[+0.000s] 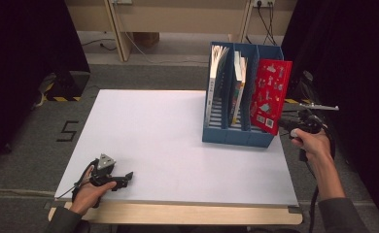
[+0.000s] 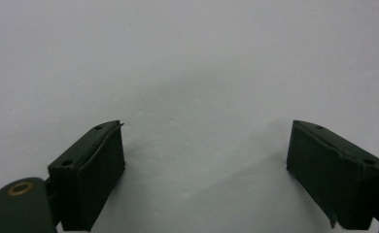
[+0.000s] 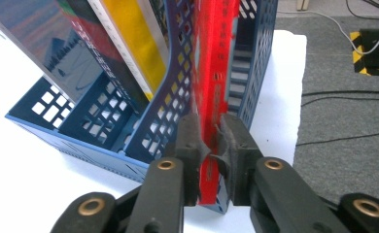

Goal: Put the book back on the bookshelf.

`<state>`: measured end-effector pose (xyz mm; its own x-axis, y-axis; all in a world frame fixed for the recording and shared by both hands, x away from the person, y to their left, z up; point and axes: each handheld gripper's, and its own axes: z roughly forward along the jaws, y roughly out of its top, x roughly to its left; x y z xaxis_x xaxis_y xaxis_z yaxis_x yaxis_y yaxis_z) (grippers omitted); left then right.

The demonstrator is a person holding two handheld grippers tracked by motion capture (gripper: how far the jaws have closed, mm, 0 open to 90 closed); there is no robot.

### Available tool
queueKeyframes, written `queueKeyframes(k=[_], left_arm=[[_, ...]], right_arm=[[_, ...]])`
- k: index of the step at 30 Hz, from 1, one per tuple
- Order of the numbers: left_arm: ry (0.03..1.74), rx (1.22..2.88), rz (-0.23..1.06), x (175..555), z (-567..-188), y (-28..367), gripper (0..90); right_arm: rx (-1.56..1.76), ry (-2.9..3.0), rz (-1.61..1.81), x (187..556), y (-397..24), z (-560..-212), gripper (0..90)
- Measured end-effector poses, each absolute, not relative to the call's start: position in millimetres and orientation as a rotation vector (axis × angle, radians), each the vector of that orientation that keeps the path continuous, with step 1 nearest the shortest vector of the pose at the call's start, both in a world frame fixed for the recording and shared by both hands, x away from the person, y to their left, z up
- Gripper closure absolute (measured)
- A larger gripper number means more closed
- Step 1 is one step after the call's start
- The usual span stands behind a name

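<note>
— What are we holding by the blue file rack (image 1: pixel 238 131)?

— Our right gripper (image 3: pixel 211 145) is pinching the red book (image 1: pixel 271 94) — jaws closed on its lower edge, at the rack's rightmost slot, tilted.

— And our left gripper (image 1: pixel 124 178)?

— It is resting on the white tabletop (image 1: pixel 153 141), well apart from the rack — jaws spread wide, gripping nothing.
</note>
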<state>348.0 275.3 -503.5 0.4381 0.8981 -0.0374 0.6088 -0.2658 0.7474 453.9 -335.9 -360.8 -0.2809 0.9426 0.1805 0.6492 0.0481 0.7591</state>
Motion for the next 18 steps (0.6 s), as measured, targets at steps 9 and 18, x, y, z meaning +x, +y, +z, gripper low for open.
queueKeyframes(k=[9,18], left_arm=[[1.261,1.994,0.522,352,-504,272,8.4],[1.257,1.991,0.518,353,-505,271,7.3]], right_arm=[[1.627,1.955,1.069,458,-335,-361,83.1],[1.490,1.934,1.036,487,-336,-324,61.6]])
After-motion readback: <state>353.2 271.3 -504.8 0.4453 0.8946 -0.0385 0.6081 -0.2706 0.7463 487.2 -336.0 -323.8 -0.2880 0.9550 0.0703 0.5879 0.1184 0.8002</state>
